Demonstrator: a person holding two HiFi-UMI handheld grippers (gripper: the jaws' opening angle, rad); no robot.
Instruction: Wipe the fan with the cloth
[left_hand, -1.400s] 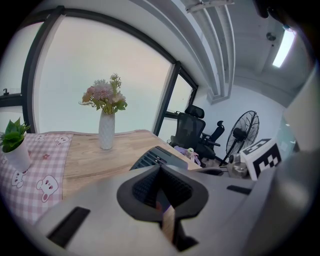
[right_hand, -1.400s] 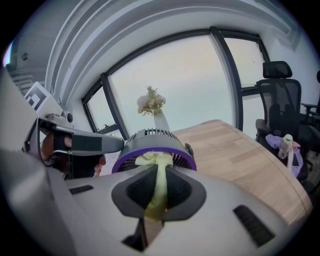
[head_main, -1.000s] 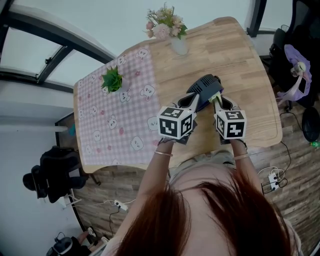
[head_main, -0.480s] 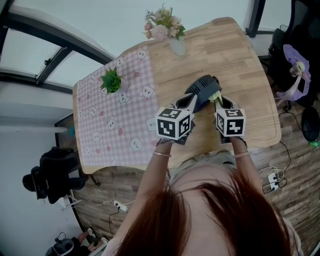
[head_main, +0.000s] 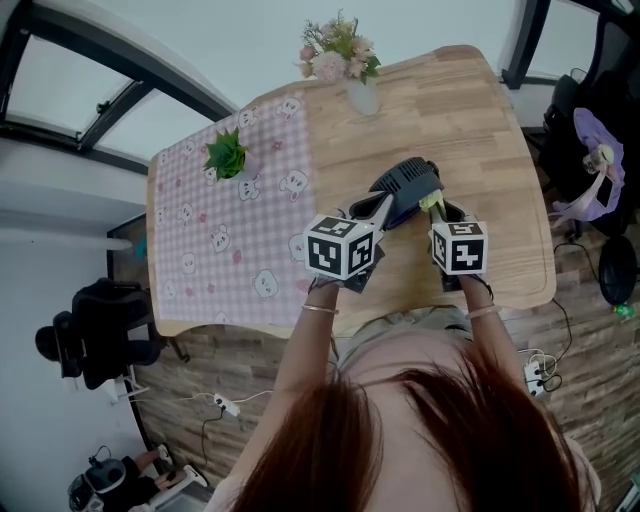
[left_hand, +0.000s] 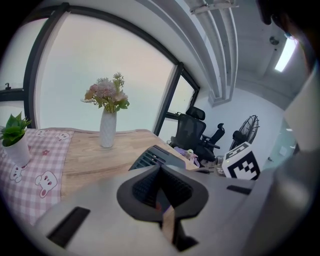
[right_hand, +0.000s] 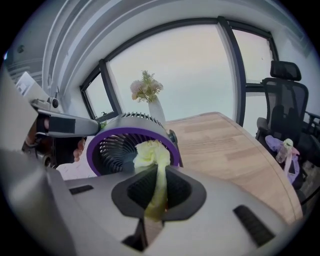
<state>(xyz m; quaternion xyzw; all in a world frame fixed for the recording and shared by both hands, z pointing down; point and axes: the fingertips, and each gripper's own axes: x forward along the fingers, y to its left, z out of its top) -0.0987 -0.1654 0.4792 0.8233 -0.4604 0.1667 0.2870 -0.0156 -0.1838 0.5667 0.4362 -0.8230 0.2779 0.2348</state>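
A small dark fan (head_main: 408, 184) with a purple front ring (right_hand: 131, 136) stands on the wooden table (head_main: 480, 130). Its grille faces my right gripper. My right gripper (head_main: 437, 207) is shut on a yellow-green cloth (right_hand: 150, 156), and the bunched end of the cloth presses on the middle of the grille. My left gripper (head_main: 376, 206) meets the fan's left rim with its jaws closed there. In the left gripper view the fan's slatted edge (left_hand: 148, 158) rises just beyond the jaw tips (left_hand: 160, 169). In the right gripper view the left gripper's finger (right_hand: 65, 125) reaches the ring's upper left.
A white vase of flowers (head_main: 360, 92) stands at the far edge of the table. A small potted plant (head_main: 227, 155) sits on the pink checked cloth (head_main: 215, 250) covering the table's left part. Office chairs (right_hand: 282, 107) and a floor fan (left_hand: 246, 129) stand off to the right.
The head camera has drifted a little. Both grippers, the cloth and the fan keep the same places relative to each other.
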